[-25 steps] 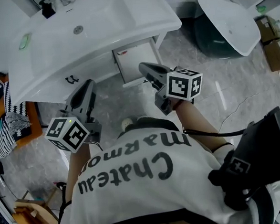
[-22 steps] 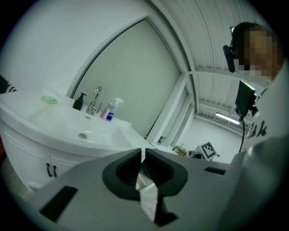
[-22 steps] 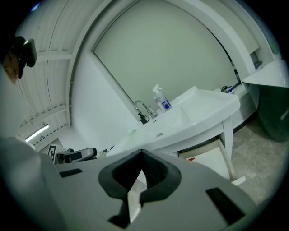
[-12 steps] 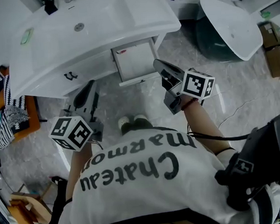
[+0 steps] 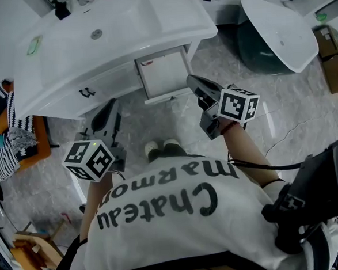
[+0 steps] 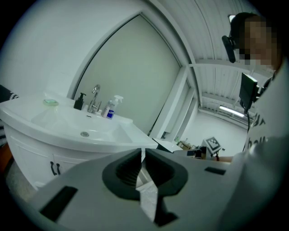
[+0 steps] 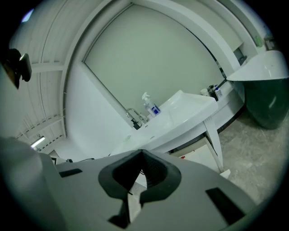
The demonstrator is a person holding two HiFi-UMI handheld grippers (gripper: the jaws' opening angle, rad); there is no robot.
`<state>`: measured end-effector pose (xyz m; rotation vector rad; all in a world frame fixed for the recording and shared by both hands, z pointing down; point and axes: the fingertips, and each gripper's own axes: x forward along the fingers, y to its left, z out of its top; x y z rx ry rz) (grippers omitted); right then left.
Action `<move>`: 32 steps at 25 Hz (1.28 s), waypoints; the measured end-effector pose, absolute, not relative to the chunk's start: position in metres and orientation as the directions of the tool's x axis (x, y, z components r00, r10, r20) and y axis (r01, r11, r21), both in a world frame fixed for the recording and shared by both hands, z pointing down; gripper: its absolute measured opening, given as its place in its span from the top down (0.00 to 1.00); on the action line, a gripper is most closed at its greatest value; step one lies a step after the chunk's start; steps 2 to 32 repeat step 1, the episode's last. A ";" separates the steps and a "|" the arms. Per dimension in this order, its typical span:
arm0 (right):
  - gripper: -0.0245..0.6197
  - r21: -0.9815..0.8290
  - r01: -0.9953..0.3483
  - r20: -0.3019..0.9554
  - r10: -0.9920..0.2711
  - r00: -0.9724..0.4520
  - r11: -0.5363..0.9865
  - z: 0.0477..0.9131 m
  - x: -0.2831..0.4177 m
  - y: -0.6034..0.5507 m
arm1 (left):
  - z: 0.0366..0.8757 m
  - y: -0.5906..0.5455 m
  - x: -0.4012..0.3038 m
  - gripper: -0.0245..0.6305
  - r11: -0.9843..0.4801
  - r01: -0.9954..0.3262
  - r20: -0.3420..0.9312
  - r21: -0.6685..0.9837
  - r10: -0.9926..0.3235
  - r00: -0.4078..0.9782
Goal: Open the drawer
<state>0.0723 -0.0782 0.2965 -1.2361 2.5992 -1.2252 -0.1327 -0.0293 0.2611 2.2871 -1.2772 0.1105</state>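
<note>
While drawer (image 5: 165,74) gapes | left gripper (image 5: 113,102), right gripper (image 5: 190,78) short of it | fingers (image 7: 162,176) pressed together

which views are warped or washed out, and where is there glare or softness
Left gripper view and right gripper view: heavy fisheye, black rounded corners, straight lines bow; the left gripper and right gripper bodies up close look soft. Head view: milder bend, white sink nearly washed out, a glare streak on the marble floor.
</note>
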 end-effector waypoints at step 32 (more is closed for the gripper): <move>0.95 -0.651 -0.654 0.301 -0.660 -0.688 0.385 0.297 0.072 -0.077 | 0.261 -0.028 -0.132 0.91 -0.426 -0.814 0.313 0.394 -0.771 0.555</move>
